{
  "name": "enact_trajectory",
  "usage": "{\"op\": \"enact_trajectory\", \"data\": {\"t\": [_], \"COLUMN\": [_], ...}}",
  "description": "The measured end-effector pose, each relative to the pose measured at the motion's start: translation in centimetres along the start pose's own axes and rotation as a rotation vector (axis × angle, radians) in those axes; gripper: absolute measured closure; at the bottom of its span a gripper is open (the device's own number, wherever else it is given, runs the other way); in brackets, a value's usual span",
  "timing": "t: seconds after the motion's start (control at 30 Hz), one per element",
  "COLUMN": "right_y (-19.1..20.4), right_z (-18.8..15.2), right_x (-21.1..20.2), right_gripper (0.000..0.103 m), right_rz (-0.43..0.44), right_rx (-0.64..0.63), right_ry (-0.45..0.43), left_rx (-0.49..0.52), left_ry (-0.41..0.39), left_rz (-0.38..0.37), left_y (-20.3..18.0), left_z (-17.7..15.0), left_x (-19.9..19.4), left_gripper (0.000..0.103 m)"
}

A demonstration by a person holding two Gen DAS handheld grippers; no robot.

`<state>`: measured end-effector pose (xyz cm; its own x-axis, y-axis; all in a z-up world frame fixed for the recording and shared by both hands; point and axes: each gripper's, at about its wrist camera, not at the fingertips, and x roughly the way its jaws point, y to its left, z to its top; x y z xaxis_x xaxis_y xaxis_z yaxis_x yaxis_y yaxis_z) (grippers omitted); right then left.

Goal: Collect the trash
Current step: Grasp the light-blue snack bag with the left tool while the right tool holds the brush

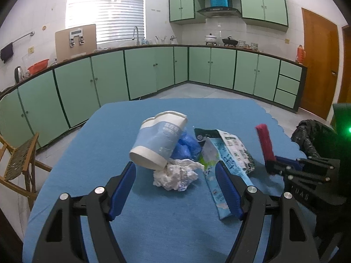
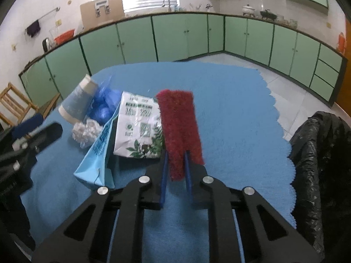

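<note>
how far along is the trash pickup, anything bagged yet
Nothing visibly bagged: the inside of the black trash bag is hidden. In hand: the right gripper has its jaws shut on the red fuzzy strip, lifted. Left: paper cup, crumpled tissue, blue plastic and two wrappers lie before the open left gripper.

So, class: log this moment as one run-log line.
right claw: shut on red fuzzy strip | left claw: open, over crumpled tissue | bin bag: right of table

Both wrist cameras look forward and down along their fingers, close over the blue tablecloth (image 1: 153, 219), sharing the trash pile around the paper cup (image 1: 158, 140) and the green kitchen cabinets (image 2: 179, 37) beyond.
</note>
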<state>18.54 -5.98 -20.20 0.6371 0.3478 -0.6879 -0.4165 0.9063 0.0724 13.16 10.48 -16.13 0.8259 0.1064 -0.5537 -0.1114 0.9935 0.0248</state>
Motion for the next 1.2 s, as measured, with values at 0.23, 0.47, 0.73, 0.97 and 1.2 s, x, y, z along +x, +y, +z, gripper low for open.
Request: {"op": "enact_trajectory", "data": {"t": [0.23, 0.47, 0.73, 0.97, 1.2], "right_y": [-2.1, -4.2, -5.5, -5.7, -5.9], "right_z": [-0.1, -0.9, -1.7, -1.9, -2.0], "right_x": [-2.3, -4.5, -5.0, -5.1, -5.2], "right_gripper": [0.091, 0.091, 0.091, 0.091, 0.091], "right_rz": [-0.017, -0.015, -0.018, -0.013, -0.016], "right_rx": [0.039, 0.081, 0.126, 0.137, 0.138], "right_ry": [-0.032, -0.041, -0.039, -0.044, -0.043], "left_rx": [0.017, 0.053, 0.073, 0.059, 0.018], "left_ry": [-0.003, 0.009, 0.049, 0.096, 0.129], "left_rz": [-0.045, -0.091, -0.082, -0.042, -0.051], "left_y": [-1.7, -4.3, -6.6, -7.4, -6.8], "left_z": [0.1, -0.4, -1.2, -1.2, -1.1], "left_x": [-0.4, -0.4, 0.7, 2.5, 3.2], "left_gripper": [0.03, 0.03, 0.03, 0.038, 0.063]}}
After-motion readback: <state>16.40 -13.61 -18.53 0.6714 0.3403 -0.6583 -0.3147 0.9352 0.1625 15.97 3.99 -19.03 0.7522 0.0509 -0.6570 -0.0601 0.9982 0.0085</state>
